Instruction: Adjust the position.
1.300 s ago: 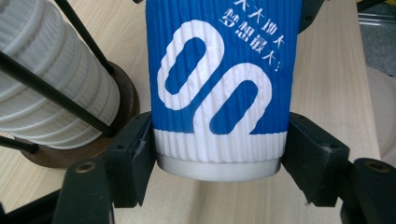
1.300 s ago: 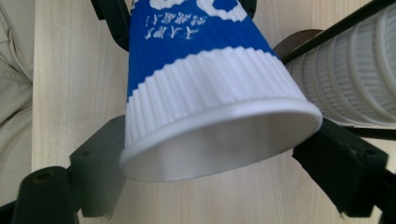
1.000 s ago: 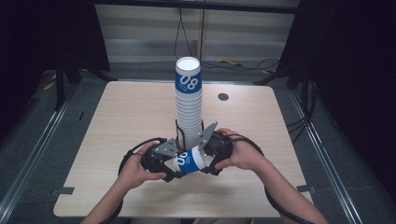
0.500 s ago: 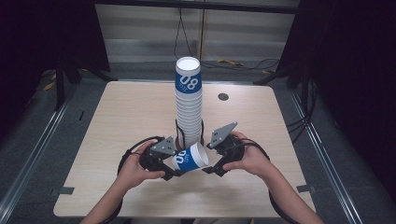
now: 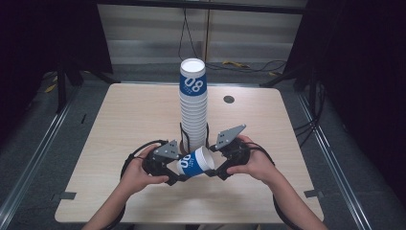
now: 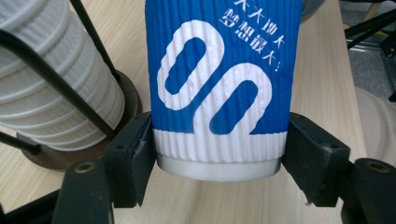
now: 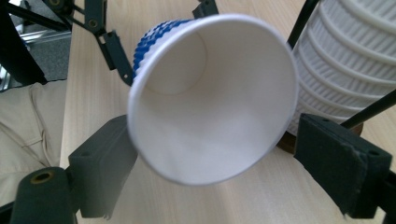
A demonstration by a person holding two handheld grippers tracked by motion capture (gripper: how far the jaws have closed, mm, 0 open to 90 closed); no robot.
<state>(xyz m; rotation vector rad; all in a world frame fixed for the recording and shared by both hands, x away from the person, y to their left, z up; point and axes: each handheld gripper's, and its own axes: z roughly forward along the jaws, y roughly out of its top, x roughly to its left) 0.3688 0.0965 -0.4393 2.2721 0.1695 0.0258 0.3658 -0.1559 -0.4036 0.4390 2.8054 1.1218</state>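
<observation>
Pale wood worktop (image 5: 124,120) under us, our left claw (image 5: 178,173) grips the blue cup (image 5: 195,162) sideways by its base before the cup stack (image 5: 193,112), while our right claw (image 5: 213,168), now backed off, gapes wide around its rim, so separation looks done.

loose cup (image 5: 195,161): one
cup stack (image 5: 193,112): one, cups too many to count
stack stand (image 6: 65,98): one
grippers: two
table (image 5: 129,115): one

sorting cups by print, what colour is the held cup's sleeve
Blue ribbed sleeve with white figures and a white band at its base; the cup shows it best in the left gripper view.
</observation>
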